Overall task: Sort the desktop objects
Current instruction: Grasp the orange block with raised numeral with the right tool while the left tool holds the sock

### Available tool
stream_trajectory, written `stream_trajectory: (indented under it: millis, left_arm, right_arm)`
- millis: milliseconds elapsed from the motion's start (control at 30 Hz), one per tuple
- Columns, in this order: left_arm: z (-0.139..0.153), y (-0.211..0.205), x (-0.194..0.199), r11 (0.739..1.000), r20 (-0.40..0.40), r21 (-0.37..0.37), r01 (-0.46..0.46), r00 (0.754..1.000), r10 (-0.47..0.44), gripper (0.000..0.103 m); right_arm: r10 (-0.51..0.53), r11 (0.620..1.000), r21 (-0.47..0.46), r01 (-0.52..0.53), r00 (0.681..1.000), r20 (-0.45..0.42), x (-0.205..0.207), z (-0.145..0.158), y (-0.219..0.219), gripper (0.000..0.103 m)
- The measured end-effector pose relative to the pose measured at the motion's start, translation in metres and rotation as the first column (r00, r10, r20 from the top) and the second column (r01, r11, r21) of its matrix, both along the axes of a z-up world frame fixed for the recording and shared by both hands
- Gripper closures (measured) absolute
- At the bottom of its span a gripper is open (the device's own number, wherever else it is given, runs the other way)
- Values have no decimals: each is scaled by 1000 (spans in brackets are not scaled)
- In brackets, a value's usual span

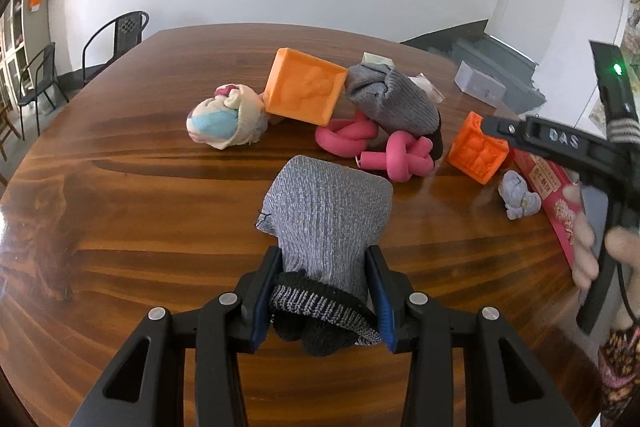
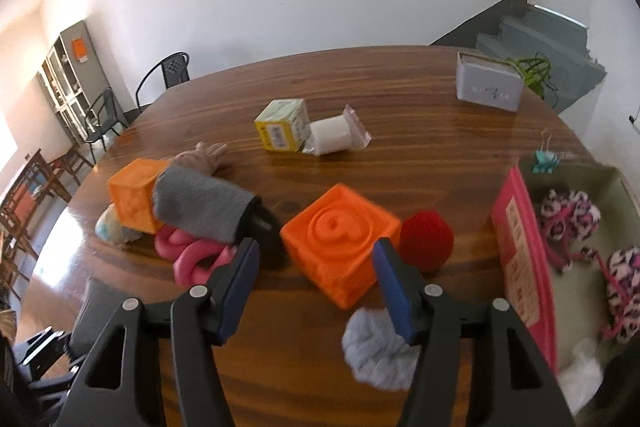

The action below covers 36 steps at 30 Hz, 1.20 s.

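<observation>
**Sock in one claw, cube lined up for the other**

The left gripper (image 1: 324, 291) is closed on a grey sock (image 1: 328, 211), pinching it near the dark cuff so the body lies forward over the wooden table (image 1: 160, 227). The right gripper (image 2: 316, 279) stands partly open with nothing between its pads — the small orange cube (image 2: 340, 247) sits just ahead of the gap, and a pale grey cloth lump (image 2: 380, 351) lies under the right finger.

Most of the clutter is still unsorted: a large orange cube (image 1: 304, 91), two pink knotted foam pieces (image 1: 348, 137), a second grey sock (image 1: 392, 99) and a pastel sock ball (image 1: 226, 119) form one heap. A pink-walled box (image 2: 524, 247) at the right already holds a spotted rope toy (image 2: 568, 215).

The right hand's likely step is taking the small cube. To do it well, square the pads to two flat opposite faces — the cube sits turned, so a corner grip would slip — and come down clear of the red ball (image 2: 426, 239) touching its far side. The cube looks soft; a moderate squeeze should suffice. Keep the left grip firm so the sock does not drag.
</observation>
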<state>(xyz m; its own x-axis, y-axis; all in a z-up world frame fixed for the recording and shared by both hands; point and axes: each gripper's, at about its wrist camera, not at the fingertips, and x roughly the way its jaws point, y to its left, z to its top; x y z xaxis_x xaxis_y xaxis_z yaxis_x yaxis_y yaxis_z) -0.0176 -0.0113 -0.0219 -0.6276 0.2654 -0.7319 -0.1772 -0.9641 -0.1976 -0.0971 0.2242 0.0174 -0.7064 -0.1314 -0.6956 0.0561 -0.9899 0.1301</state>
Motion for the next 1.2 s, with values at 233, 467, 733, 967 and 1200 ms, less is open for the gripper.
stream_trajectory:
  millis: [233, 467, 733, 967, 1200]
  left_arm:
    - [-1, 0, 0, 1000, 2, -3, 1, 1000, -1, 59]
    - [-1, 0, -1, 1000, 0, 0, -4, 1000, 4, 59]
    - [9, -3, 4, 1000, -66, -1, -29, 997, 29, 59]
    - [10, -7, 2, 999, -65, 20, -36, 997, 37, 59]
    - [9, -8, 1, 999, -57, 30, -39, 998, 41, 59]
  right_arm:
    - [37, 999, 15, -37, 999, 23, -26, 2, 2, 34]
    - [121, 986, 112, -124, 992, 32, -29, -1, -10, 27]
    - [119, 987, 99, -126, 990, 78, -45, -2, 1, 27]
    - [143, 983, 96, -157, 979, 144, -46, -15, -3, 27]
    - [200, 977, 33, -210, 960, 194, -32, -23, -11, 27]
